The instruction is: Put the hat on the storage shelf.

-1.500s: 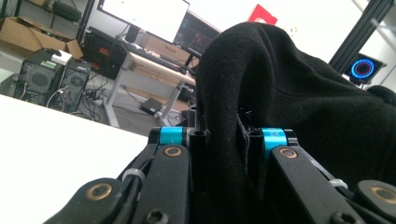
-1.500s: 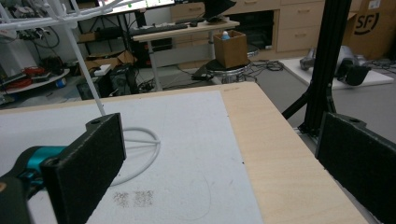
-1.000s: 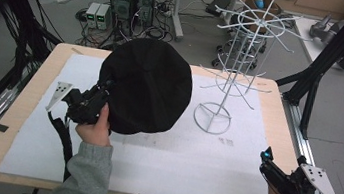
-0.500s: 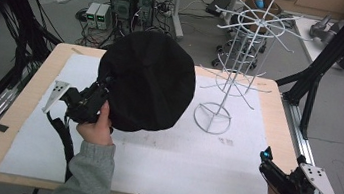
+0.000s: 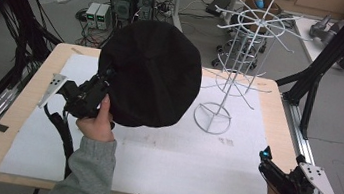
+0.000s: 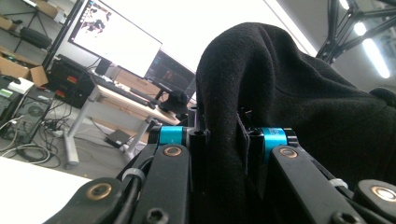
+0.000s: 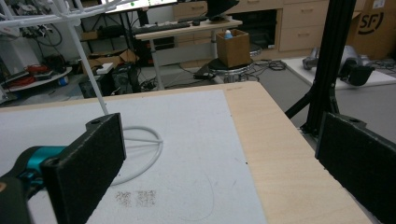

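A large black fabric hat point(image 5: 155, 74) hangs in the air over the left half of the table. My left gripper point(image 5: 102, 87) is shut on its edge from the left side. In the left gripper view a fold of the hat point(image 6: 299, 102) is pinched between the two jaws of the left gripper point(image 6: 224, 137). A white wire hat rack point(image 5: 234, 70) stands just right of the hat. My right gripper point(image 5: 267, 157) rests near the table's front right corner. It stands open in the right gripper view point(image 7: 224, 154), with nothing between its pads.
A white mat point(image 5: 176, 163) covers most of the wooden table point(image 5: 278, 116). The rack's ring base point(image 7: 140, 154) sits on the mat ahead of the right gripper. Black frame posts point(image 5: 326, 57) rise at the table's right, and desks and computers stand beyond.
The left hand has lifted the hat a little higher off the table. The right gripper has stayed where it was.
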### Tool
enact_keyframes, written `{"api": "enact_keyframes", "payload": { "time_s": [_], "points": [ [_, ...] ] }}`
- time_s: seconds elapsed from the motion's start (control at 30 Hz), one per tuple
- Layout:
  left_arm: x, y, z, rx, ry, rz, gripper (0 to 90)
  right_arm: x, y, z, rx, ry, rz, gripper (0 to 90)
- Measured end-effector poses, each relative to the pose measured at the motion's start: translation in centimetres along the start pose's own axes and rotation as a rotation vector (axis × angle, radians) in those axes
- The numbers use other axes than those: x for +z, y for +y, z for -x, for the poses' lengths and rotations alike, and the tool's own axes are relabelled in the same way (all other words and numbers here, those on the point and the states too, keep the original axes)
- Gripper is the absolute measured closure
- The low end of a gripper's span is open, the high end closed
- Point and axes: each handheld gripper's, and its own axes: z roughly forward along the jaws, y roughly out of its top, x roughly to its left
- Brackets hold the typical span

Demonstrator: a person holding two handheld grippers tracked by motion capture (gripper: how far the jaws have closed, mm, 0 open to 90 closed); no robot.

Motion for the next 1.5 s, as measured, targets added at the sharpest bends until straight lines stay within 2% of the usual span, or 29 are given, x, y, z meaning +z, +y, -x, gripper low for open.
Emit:
{"api": "enact_keyframes", "payload": {
  "time_s": [0.23,0.27,0.4,0.6,0.8,1.03,1.3,1.5],
  "points": [
    [0.2,0.9,1.0,-0.009,-0.010,0.019,78.6,0.1,0.0,0.0,-0.003,-0.005,-0.004,0.7],
    [0.3,1.1,1.2,-0.018,-0.025,0.027,78.5,0.1,-0.1,0.0,-0.003,-0.005,-0.003,0.7],
    [0.5,1.4,1.7,-0.027,-0.037,0.031,78.6,0.1,-0.1,0.0,0.000,-0.005,-0.003,0.7],
    [0.6,2.0,2.7,-0.019,-0.064,0.049,78.6,0.1,0.0,0.0,0.001,-0.005,0.001,0.7],
    [0.6,2.3,2.8,-0.021,-0.065,0.052,78.5,0.1,-0.1,0.1,-0.005,-0.003,-0.008,0.7],
    [1.0,3.2,3.6,-0.018,-0.078,0.077,78.5,0.2,-0.1,0.0,-0.011,-0.003,-0.004,0.7],
    [1.8,2.7,3.8,-0.038,-0.075,0.052,78.5,0.2,-0.2,0.0,-0.010,-0.005,-0.007,0.6],
    [2.2,2.0,4.6,-0.060,-0.084,0.059,78.5,0.2,-0.2,0.0,-0.007,-0.004,-0.012,0.7]
  ]
}}
